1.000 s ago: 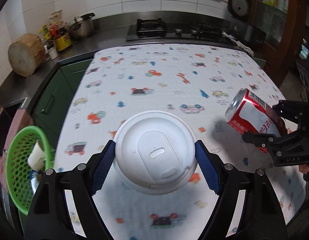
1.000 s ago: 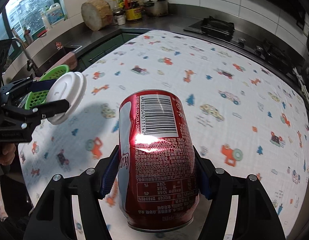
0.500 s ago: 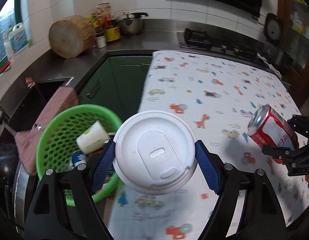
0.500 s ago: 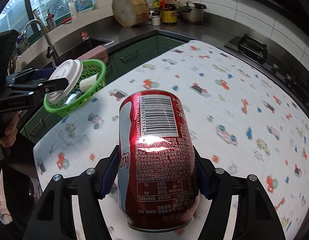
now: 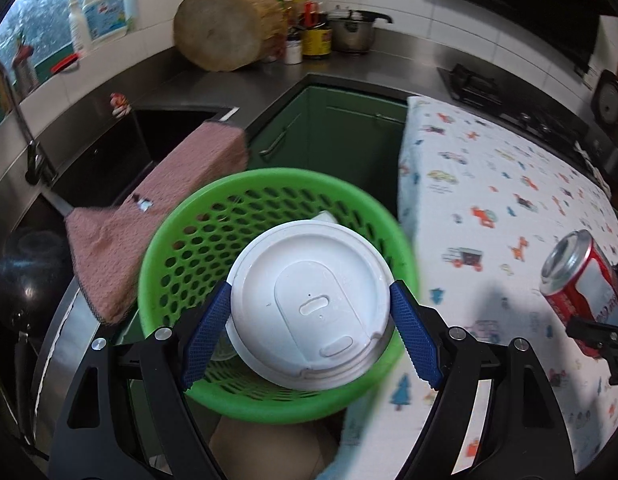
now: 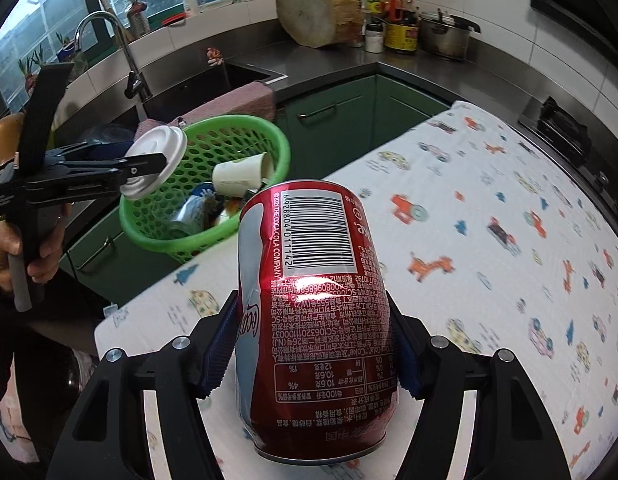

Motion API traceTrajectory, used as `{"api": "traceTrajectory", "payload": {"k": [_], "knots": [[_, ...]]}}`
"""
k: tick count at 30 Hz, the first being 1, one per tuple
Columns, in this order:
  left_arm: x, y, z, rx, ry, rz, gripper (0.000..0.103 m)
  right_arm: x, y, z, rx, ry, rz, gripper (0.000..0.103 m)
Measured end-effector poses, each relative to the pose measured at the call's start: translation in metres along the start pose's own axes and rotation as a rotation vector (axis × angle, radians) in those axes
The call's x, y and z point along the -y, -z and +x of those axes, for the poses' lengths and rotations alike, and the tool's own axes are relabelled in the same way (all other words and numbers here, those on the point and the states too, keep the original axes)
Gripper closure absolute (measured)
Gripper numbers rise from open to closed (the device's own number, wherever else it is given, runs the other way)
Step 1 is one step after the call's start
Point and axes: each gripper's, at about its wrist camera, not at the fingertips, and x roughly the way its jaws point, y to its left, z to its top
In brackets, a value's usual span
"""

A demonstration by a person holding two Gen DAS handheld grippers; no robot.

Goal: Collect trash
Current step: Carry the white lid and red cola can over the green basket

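Observation:
My left gripper (image 5: 311, 320) is shut on a white lidded cup (image 5: 311, 308) and holds it over the green mesh basket (image 5: 177, 248). The basket (image 6: 269, 136) stands just off the table's left edge and holds a paper cup (image 6: 239, 174) and other trash. The left gripper with the lidded cup (image 6: 157, 160) also shows in the right wrist view, above the basket's near rim. My right gripper (image 6: 315, 344) is shut on a red cola can (image 6: 315, 300), held above the table near its left corner. The can (image 5: 581, 280) also shows in the left wrist view.
The table has a white cloth (image 6: 509, 240) with car prints. A pink towel (image 5: 157, 216) hangs over the sink edge (image 6: 245, 76) beside the basket. A tap (image 6: 125, 52), a wood block (image 6: 317, 12), a pot (image 6: 445, 36) and a stove (image 5: 477, 84) line the counter.
Both grippers have swung left toward the table's corner. The lidded cup has gone from above the table to above the green basket. The can has followed, closer to the basket.

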Motion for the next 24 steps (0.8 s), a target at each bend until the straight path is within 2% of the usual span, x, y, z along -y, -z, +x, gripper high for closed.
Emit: {"api": "traceTrajectory", "payload": {"k": [11,24], "knots": [[-0.056,0.003,0.034,-0.059,-0.052,-0.089,0.023,-0.035,-0.033,0.041,-0.027,-0.052,-0.021,0.039],[-0.083,0.005,0.037,-0.057,-0.054,-0.146,0.02,-0.06,-0.058,0.066,-0.031,-0.105,-0.038,0.039]]}}
